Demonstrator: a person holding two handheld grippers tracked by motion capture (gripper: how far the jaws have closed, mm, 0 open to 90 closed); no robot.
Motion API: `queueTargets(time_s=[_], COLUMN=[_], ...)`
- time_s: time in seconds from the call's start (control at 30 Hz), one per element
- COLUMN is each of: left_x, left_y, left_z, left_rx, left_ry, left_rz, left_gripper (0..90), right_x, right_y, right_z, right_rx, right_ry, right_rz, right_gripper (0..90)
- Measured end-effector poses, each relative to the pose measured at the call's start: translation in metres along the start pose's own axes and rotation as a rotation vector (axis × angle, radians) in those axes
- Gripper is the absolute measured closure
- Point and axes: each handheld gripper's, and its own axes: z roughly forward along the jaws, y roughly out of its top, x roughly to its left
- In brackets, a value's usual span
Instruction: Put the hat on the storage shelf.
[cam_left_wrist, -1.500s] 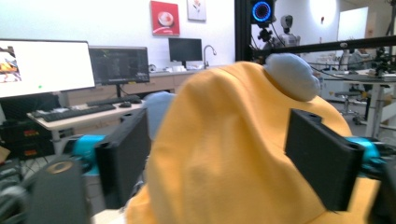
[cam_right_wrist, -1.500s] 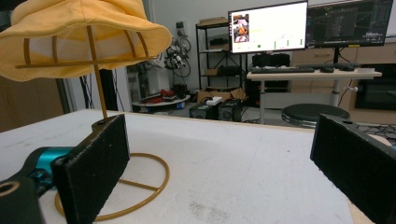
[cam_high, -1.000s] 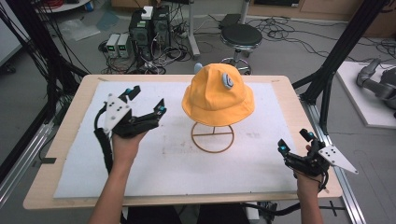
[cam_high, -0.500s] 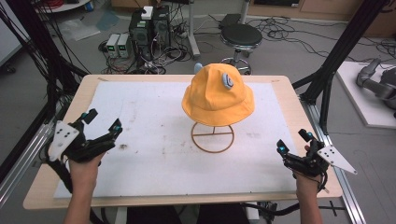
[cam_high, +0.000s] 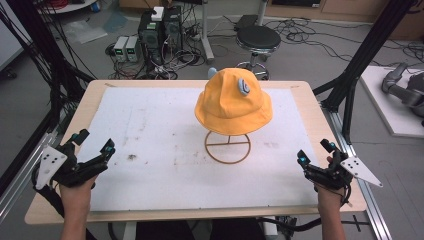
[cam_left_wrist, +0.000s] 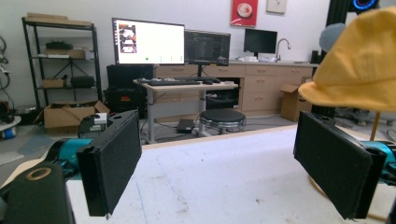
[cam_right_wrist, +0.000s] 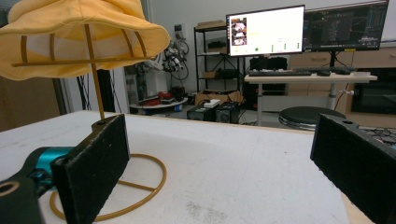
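White sheeting (cam_high: 165, 130), faintly smudged, covers most of the pale wooden table (cam_high: 310, 100), and toward its far middle stands a yellow bucket hat (cam_high: 233, 102) of soft cloth with a floppy brim and a small grey patch on the crown, perched on a thin golden wire stand (cam_high: 228, 147) whose ring base lies flat on the sheet. Well apart from the hat, at the near left corner, the left gripper (cam_high: 93, 149) rests in a hand with its black, flat, rough-faced jaws spread wide and empty; in the left gripper view the hat's brim (cam_left_wrist: 359, 65) hangs above and beyond one jaw, cut off by the edge. At the near right edge the right gripper (cam_high: 315, 151) is likewise held with jaws parted around nothing; its own view looks under the brim (cam_right_wrist: 79, 42) at the stand's post and spokes, the crown out of frame
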Motion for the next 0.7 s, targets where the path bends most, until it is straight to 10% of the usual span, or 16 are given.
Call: queueTargets(time_s=[0.7], left_x=[0.009], left_y=[-0.017], left_z=[-0.007], left_rx=[0.011], left_ry=[-0.005], left_rz=[-0.003], left_gripper=[15.6], right_x=[0.004], right_y=[-0.003], right_z=[0.004], right_rx=[0.031], right_ry=[0.009], right_rz=[-0.026], right_gripper=[4.2])
